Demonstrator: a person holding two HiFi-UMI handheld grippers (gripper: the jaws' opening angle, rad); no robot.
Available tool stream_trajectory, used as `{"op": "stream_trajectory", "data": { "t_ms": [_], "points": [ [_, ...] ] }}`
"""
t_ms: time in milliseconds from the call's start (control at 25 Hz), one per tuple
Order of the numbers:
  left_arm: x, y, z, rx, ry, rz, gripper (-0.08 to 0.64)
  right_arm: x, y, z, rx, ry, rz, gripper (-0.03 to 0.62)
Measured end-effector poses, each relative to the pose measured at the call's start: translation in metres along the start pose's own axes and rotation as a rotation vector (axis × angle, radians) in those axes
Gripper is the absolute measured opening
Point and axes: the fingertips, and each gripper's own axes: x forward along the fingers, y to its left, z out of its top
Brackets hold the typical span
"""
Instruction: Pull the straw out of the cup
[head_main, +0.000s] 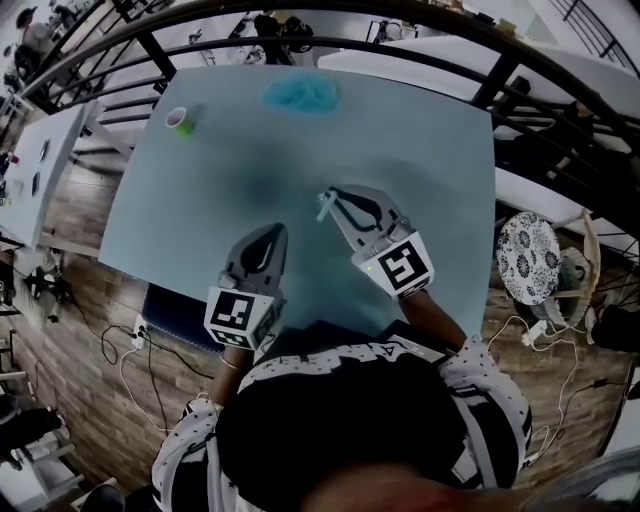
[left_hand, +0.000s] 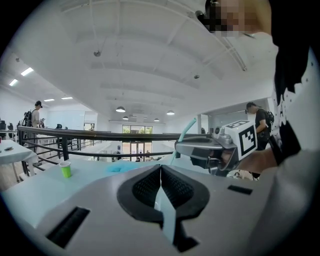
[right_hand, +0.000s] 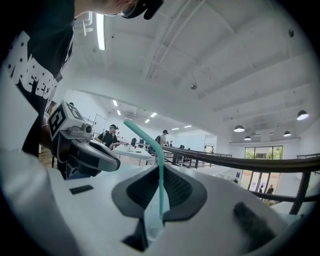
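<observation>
**Head view with the two gripper views.** Your right gripper (right_hand: 161, 169) has both jaws clamped on the thin teal plastic straw (right_hand: 160, 187). The straw rises between the ribbed black pads (right_hand: 176, 187) and bends over at its top, toward the left side of the right gripper view. In the head view the straw shows only as a short pale stub at that gripper's tip, above the middle of the pale blue rectangular table (head_main: 430, 150).

Your left gripper (left_hand: 161, 168) has its jaws meeting at the tips with nothing between them. Only a narrow sliver of table shows through the slot behind the tips. This gripper is held near the right one and closer to your body, and both point away from you across the table. Each gripper carries its white cube with black square markers (head_main: 403, 266) at the end nearest your hand.

The small bright green cup (head_main: 181, 121) stands upright near the far left corner of the table. It is well apart from both grippers, and the straw is out of it. A rumpled bright blue heap (head_main: 300, 94), whose material cannot be told, lies near the far edge, to the right of the cup.

A dark metal railing (head_main: 400, 48) curves behind the table. A round black-and-white patterned stool (head_main: 527, 257) stands on the wooden plank floor (head_main: 70, 340) off the table's right side
</observation>
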Motion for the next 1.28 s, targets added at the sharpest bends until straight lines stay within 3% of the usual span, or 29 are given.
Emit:
{"op": "stream_trajectory", "data": {
  "t_ms": [440,1280],
  "points": [
    [-0.008,0.000,0.008,0.016,-0.018,0.008,0.014,-0.004,-0.001,0.025,-0.019,-0.079,-0.032,0.043],
    [-0.011,0.003,0.015,0.012,-0.034,-0.015,0.013,-0.012,0.001,0.047,0.005,-0.098,-0.047,0.043]
  ]
}}
